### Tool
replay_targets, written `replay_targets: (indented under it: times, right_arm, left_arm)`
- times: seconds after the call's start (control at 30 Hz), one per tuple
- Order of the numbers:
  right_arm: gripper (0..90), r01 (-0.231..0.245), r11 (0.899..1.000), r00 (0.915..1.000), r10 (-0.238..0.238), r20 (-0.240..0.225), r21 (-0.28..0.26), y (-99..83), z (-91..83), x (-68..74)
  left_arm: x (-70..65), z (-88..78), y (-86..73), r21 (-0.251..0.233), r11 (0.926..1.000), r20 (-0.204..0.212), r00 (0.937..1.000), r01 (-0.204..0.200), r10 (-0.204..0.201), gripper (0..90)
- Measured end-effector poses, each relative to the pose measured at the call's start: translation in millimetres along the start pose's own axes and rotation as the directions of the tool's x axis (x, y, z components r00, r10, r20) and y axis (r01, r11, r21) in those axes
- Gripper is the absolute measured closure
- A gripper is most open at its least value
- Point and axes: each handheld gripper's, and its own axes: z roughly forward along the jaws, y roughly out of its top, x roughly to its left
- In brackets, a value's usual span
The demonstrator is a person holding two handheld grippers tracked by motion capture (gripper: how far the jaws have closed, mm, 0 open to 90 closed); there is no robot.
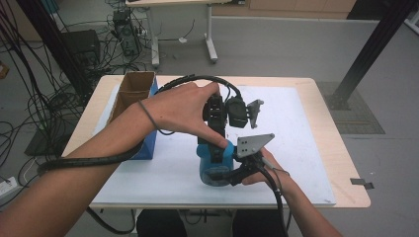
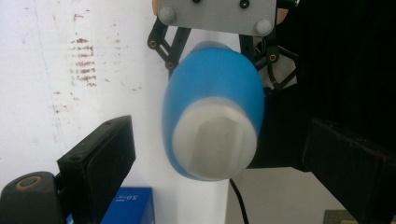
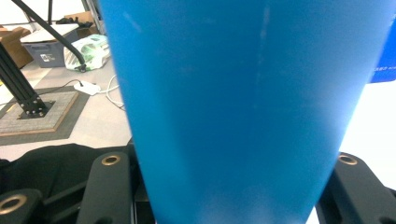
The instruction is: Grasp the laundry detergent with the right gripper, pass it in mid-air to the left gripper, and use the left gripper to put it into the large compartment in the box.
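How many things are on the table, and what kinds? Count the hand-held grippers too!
Blue cup, clamped by the right hand-held gripper: 1
Boxes: 2, a blue box and an open cardboard box
White mat: 1
Hand-held grippers: 2, left hand-held gripper with jaws apart either side of the cup, right hand-held gripper
Total: 6

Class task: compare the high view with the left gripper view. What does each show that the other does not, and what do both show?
High view alone: the open brown cardboard box at the table's left and the light wooden table edge.

Left gripper view alone: the blue bottle's white faceted cap, and brown stains on the white mat.

Both: the blue plastic bottle, clamped in the right gripper, whose grey plate appears too.
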Motion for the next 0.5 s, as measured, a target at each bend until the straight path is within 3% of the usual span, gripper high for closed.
replay_targets:
  times: [0.5]
  right_arm:
    - [43.1, 0.003, 1.0, 1.0, -0.003, -0.002, 0.004, 0.6, -0.1, 0.0]
  left_arm:
    - [-0.2, 0.2, -0.3, 0.001, 1.0, 0.0, 1.0, 0.003, -0.003, 9.6]
